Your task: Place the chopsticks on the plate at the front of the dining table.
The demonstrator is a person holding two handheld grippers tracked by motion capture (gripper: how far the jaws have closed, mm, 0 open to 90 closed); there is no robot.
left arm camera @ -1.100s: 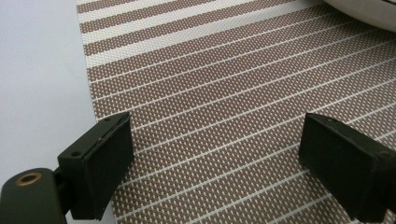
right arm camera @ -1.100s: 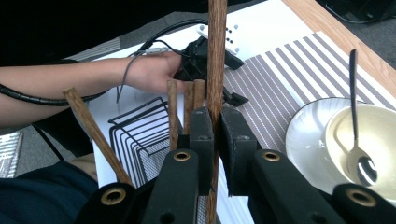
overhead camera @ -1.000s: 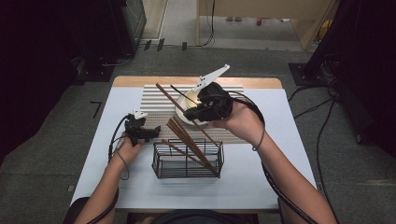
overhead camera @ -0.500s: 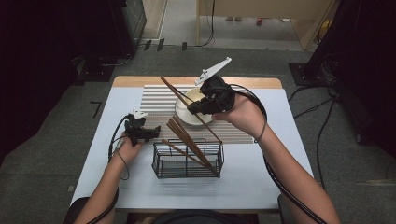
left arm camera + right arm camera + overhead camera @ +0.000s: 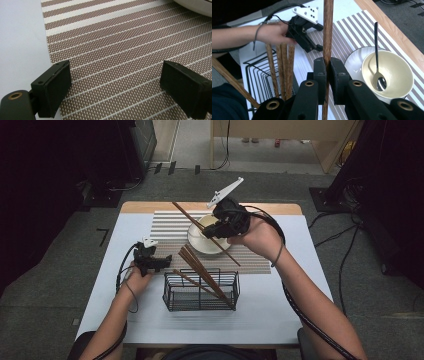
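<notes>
My right gripper (image 5: 216, 231) is shut on a long brown wooden chopstick (image 5: 186, 214), held slantwise over the cream bowl (image 5: 199, 242). In the right gripper view the chopstick (image 5: 327, 30) runs straight up between the closed jaws of that gripper (image 5: 327, 65). The bowl (image 5: 395, 75) holds a dark spoon (image 5: 376, 52) and stands on a white saucer (image 5: 354, 58). A black wire basket (image 5: 200, 292) in front holds several more chopsticks (image 5: 200, 270), leaning. My left gripper (image 5: 162, 262) rests at the mat's left edge, its jaws open and empty (image 5: 115, 85).
A brown-and-white striped placemat (image 5: 167, 227) covers the far half of the white table (image 5: 280, 305). The left gripper and its hand (image 5: 303, 31) lie beside the basket (image 5: 258, 72). A wooden strip (image 5: 150, 207) runs along the table's far edge.
The right gripper has shifted a little toward the far edge with the chopstick still clamped. The left gripper has stayed put.
</notes>
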